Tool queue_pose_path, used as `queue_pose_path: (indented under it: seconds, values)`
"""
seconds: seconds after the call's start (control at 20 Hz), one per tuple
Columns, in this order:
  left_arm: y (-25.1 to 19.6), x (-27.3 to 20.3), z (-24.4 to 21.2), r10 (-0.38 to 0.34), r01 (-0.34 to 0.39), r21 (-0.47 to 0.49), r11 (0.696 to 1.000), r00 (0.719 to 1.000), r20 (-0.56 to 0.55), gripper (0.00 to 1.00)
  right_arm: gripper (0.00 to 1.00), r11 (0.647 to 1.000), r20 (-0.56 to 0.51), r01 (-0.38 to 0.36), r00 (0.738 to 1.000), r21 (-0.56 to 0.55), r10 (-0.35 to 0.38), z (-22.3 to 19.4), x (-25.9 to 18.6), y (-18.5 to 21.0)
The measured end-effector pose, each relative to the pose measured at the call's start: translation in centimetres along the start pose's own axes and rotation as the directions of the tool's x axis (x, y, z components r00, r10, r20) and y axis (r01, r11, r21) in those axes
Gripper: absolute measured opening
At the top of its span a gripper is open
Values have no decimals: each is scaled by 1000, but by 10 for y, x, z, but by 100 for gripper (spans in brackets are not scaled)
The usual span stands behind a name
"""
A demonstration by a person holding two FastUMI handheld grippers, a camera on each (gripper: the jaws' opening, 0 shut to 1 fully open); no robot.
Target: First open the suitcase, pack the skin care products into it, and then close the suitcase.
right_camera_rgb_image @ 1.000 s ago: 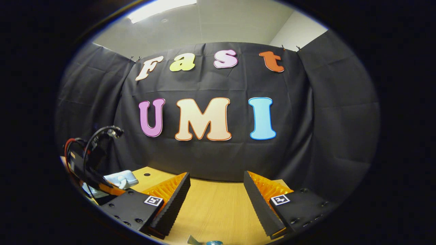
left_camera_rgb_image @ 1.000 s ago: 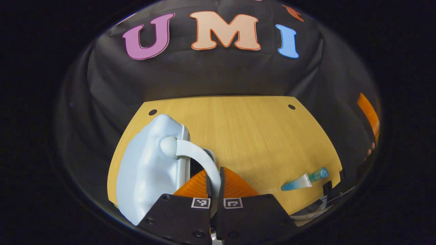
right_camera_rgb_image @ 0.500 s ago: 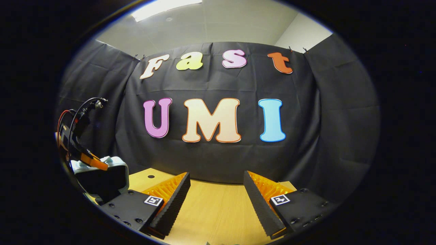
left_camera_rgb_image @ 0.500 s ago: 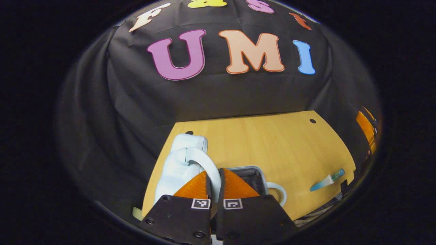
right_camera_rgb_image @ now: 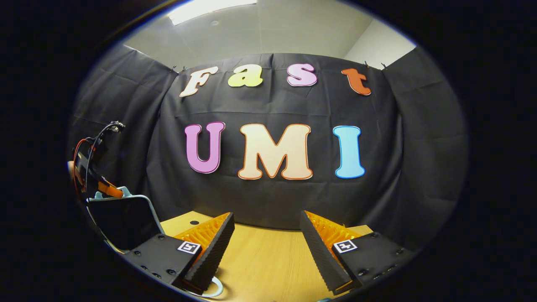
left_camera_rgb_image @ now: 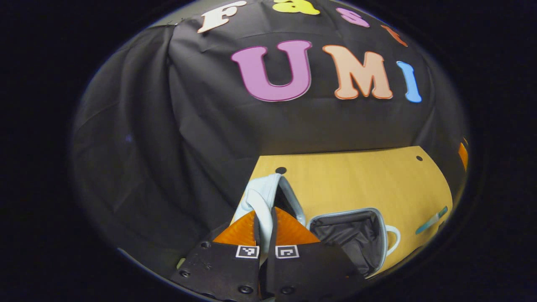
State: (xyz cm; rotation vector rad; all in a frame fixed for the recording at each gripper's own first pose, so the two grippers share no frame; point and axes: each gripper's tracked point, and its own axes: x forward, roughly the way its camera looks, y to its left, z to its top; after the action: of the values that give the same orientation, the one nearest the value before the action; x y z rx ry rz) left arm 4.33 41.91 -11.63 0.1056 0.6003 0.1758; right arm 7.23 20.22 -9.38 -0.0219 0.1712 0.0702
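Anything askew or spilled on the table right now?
Nothing stands out. The suitcase lies open, its dark lining bare, with the lid raised by its handle in the left gripper. The tube lies flat on the table beyond it. The right gripper hangs open.

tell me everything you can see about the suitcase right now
The small pale blue hard-shell suitcase lies open on the yellow wooden table. Its base half rests flat, showing a dark fabric lining and a looped handle on its right edge. The lid half is swung up on its edge, its dark inside facing the base. The left gripper is shut on the lid's curved pale handle. In the right gripper view the raised lid stands at the far left.
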Motion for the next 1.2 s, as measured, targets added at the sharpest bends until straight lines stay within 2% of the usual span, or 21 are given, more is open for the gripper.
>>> queue_pose_path:
  seconds: [0.3, 0.55, 0.9, 1.05, 1.15, 1.2]
  values:
    - [73, 34, -32, 113, -116, -67, 991, 993, -43, 0, 99, 999, -8, 27, 1000, -22, -27, 0, 2, 18]
    - [119, 69, -82, 122, -140, -142, 980, 984, -133, 0, 99, 999, -11, 33, 999, -37, -33, -1, 5, 32]
    - [135, 120, -173, 134, -190, -179, 965, 950, -283, 0, 99, 997, -47, 35, 998, -68, -38, -13, 5, 41]
    - [137, 128, -192, 148, -212, -192, 958, 942, -303, 0, 99, 996, -63, 50, 996, -69, -55, -17, 4, 35]
    - [142, 131, -206, 177, -247, -194, 949, 930, -321, 7, 99, 996, -67, 55, 996, -76, -60, -18, 4, 32]
    - [139, 132, -209, 166, -241, -210, 948, 933, -319, 18, 99, 995, -67, 56, 996, -78, -61, -18, 4, 31]
